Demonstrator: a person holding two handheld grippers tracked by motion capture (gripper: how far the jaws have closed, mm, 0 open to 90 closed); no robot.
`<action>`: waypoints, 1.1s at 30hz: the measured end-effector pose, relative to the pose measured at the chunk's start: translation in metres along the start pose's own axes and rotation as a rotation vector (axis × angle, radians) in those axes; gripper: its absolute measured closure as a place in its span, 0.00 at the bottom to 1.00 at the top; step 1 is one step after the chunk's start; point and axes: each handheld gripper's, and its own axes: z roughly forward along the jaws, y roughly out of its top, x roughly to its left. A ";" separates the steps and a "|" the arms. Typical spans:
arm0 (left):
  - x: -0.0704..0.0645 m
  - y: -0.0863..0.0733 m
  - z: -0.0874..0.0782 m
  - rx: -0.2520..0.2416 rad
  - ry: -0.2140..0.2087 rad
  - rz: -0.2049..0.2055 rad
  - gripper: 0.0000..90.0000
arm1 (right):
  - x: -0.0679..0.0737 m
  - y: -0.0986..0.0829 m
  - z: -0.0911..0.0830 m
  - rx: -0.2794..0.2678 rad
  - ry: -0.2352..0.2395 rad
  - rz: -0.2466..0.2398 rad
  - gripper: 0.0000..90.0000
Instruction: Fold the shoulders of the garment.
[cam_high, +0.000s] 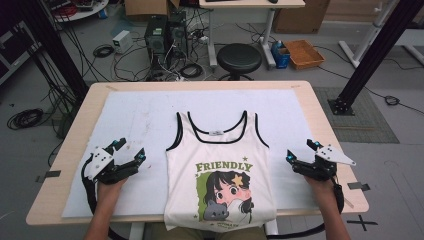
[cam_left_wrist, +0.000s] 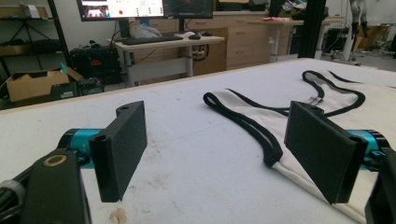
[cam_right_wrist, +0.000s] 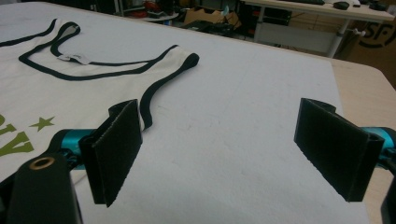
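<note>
A cream tank top (cam_high: 220, 165) with black trim, a green "FRIENDLY" print and a cartoon girl lies flat in the middle of the white mat, its hem hanging over the near table edge. My left gripper (cam_high: 129, 151) rests open on the mat just left of the top. Its jaws stand wide apart with nothing between them, and the top's black-edged armhole (cam_left_wrist: 261, 135) lies close to the right jaw. My right gripper (cam_high: 302, 151) rests open to the right of the top, its jaws (cam_right_wrist: 224, 154) empty over bare mat, the top's strap (cam_right_wrist: 163, 79) ahead to the left.
The white mat (cam_high: 145, 115) covers most of the wooden table (cam_high: 60, 165). Beyond the far edge are a black stool (cam_high: 239, 59), computer towers with cables (cam_high: 165, 37), a cardboard tray (cam_high: 303, 53) and black frame posts on both sides.
</note>
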 end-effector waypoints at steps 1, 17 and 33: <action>0.000 0.000 0.000 -0.001 0.001 -0.003 0.24 | 0.000 0.000 0.000 0.001 0.001 -0.003 0.16; -0.001 0.000 0.000 0.002 0.004 0.004 0.24 | 0.000 0.001 0.002 0.020 0.000 -0.005 0.16; 0.000 0.001 0.002 0.020 0.003 -0.005 0.24 | 0.004 0.021 0.012 0.135 0.012 -0.001 0.17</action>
